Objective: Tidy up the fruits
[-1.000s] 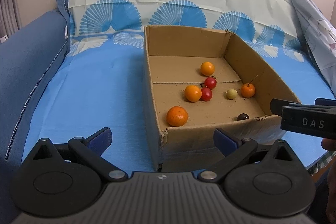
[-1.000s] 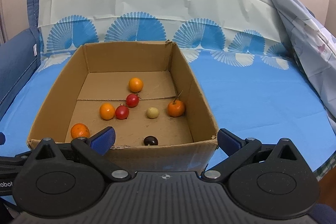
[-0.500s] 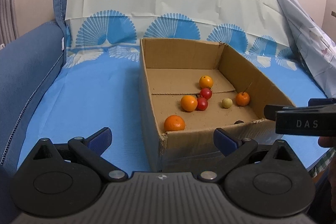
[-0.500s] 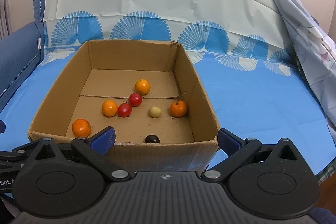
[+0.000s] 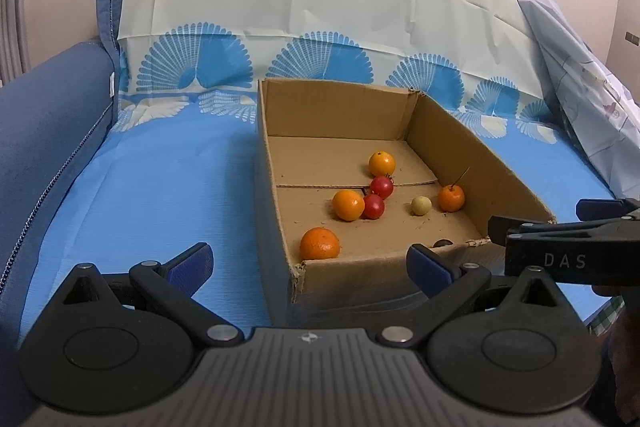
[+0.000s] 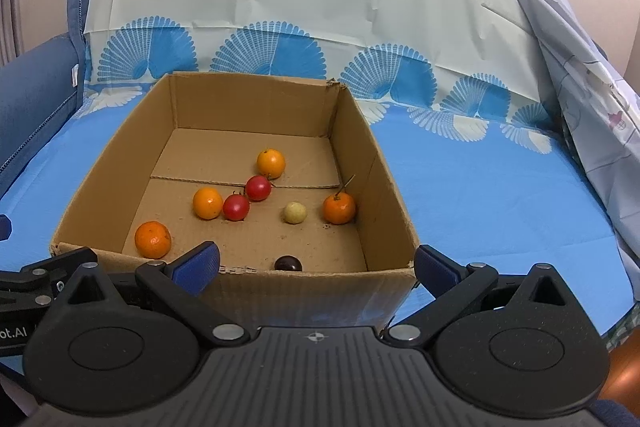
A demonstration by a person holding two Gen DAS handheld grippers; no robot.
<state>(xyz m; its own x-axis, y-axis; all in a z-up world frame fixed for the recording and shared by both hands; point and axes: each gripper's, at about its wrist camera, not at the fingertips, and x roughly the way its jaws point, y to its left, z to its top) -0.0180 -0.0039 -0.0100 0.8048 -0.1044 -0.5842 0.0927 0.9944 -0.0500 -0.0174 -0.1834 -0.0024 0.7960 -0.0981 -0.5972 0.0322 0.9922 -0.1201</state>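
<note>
An open cardboard box [image 5: 344, 107] [image 6: 248, 99] stands on the blue cloth. It holds several oranges, among them one near the front left corner [image 5: 319, 243] [image 6: 152, 239], two red fruits [image 5: 373, 206] [image 6: 236, 207], a pale yellow fruit [image 5: 421, 205] [image 6: 295, 213] and a dark fruit [image 6: 288, 263] by the front wall. My left gripper [image 5: 310, 265] is open and empty in front of the box's left front corner. My right gripper [image 6: 316, 261] is open and empty in front of the box's front wall, and shows from the side in the left wrist view [image 5: 560, 239].
A blue and white patterned cloth [image 5: 160, 195] [image 6: 500, 195] covers the surface and rises at the back. A blue padded edge [image 5: 44, 115] stands at the left. A draped pale sheet [image 6: 580, 99] hangs at the right. The cloth's front edge drops off at the lower right.
Both grippers have drawn back and risen a little from the box, so the box sits lower and smaller in both views. The fruits have not moved. Both stay open.
</note>
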